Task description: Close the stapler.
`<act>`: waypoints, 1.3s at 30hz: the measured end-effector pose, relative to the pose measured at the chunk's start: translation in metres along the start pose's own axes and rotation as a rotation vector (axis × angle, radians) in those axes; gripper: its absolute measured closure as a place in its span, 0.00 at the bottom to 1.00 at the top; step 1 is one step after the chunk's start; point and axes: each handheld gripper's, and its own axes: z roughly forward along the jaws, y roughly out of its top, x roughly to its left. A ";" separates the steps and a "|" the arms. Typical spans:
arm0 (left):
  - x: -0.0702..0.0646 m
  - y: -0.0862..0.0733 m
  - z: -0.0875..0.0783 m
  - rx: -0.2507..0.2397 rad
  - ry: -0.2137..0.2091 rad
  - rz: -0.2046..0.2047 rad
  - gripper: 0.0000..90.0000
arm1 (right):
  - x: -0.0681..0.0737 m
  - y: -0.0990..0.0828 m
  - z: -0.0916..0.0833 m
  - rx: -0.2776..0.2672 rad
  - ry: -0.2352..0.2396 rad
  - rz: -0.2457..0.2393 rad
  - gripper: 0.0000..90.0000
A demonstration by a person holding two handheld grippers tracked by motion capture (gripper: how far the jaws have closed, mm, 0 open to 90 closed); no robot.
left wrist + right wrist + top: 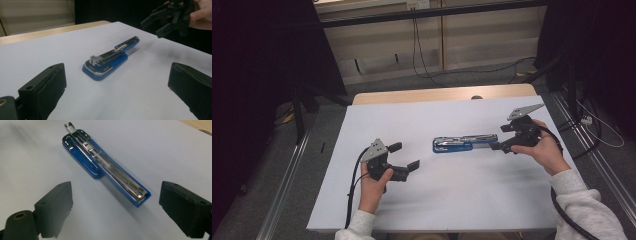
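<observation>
- high view: the blue stapler (460,143) lies flat near the middle of the white table (437,200), a little toward the right edge, its long axis running roughly from the left edge to the right edge.
- the right gripper (505,137) is the nearer one: its tips sit just beside the stapler's right end, and i can't tell whether they touch it. the left gripper (404,156) is well apart, toward the left edge, pointing at the stapler's other end.
- right gripper view: the stapler's thin end lies between and just ahead of the two black jaws, running away up and to the left. both jaws stand wide apart with nothing held; the pads are clear of the metal.
- left gripper view: the jaws are also spread wide and empty, with the stapler's broad base end facing them across bare table.
- the stapler looks swung open: a bright metal staple channel stretches out past a short, rounded blue base, with a blue-backed tip at the far end.
- judged from this, the right gripper would need to close across the narrow width of the thin end, not along its length.
</observation>
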 end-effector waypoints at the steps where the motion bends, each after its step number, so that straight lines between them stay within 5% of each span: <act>1: 0.001 0.001 0.002 0.004 0.001 0.002 0.02 | 0.000 -0.002 -0.001 0.003 -0.003 0.002 0.12; 39: 0.010 0.006 0.054 0.048 0.020 -0.025 0.02 | -0.008 -0.020 -0.019 -0.020 -0.050 0.041 0.12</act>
